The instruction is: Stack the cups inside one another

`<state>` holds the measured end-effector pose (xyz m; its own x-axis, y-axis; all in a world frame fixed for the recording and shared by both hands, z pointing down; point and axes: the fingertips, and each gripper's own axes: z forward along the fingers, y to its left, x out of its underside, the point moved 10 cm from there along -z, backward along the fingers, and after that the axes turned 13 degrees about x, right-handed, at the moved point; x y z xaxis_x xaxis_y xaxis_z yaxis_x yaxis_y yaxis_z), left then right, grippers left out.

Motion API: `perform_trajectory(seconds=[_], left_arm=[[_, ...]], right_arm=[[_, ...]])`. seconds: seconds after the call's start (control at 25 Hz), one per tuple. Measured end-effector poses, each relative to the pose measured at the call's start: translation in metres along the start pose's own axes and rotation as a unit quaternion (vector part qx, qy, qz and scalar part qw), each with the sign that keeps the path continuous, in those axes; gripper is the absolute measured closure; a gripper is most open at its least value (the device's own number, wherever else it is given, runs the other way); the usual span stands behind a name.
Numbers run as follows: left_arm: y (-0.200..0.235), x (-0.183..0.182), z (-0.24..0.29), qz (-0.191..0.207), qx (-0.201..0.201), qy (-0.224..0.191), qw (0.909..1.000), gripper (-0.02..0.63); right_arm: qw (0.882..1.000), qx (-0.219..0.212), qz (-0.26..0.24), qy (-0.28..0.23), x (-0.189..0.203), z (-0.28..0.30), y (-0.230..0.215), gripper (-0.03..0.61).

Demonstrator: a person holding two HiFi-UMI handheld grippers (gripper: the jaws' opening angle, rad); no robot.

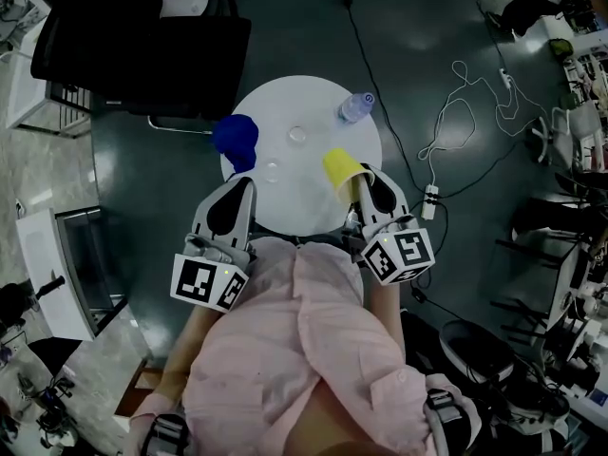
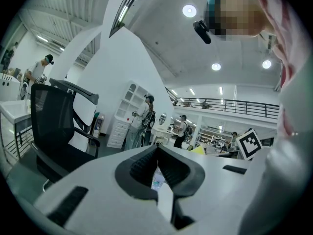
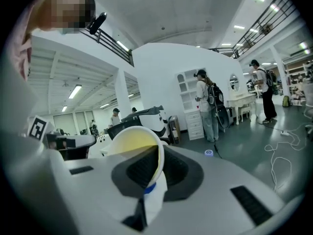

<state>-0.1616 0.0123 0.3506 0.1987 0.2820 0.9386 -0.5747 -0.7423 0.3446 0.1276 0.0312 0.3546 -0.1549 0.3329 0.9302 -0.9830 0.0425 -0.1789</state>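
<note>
Spreading across the frame, a dark grey floor (image 1: 285, 27) is carrying a black chair (image 1: 133, 41) at upper left and loose white cables (image 1: 465, 112) at right. A round white table (image 1: 313, 202) is sitting at centre. At its lower right the right gripper (image 1: 366, 186) is pinching the wall of a tilted yellow cup (image 1: 340, 167). The left gripper (image 1: 242, 183), jaws pressed together, is pointing at a blue cup (image 1: 235, 139) at the table's left edge. A clear bottle (image 1: 356, 107) is lying at upper right.

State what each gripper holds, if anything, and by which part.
The right gripper pinches the yellow cup by its rim, one jaw inside, one outside. The left gripper holds nothing.
</note>
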Motion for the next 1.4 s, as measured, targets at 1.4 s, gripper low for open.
perform_trajectory(seconds=[1.4], left_arm=[[0.004, 0.001, -0.025, -0.02, -0.036, -0.002, 0.9991, 0.595]], right_arm=[[0.979, -0.113, -0.081, 0.15, 0.051, 0.092, 0.047, 0.543]])
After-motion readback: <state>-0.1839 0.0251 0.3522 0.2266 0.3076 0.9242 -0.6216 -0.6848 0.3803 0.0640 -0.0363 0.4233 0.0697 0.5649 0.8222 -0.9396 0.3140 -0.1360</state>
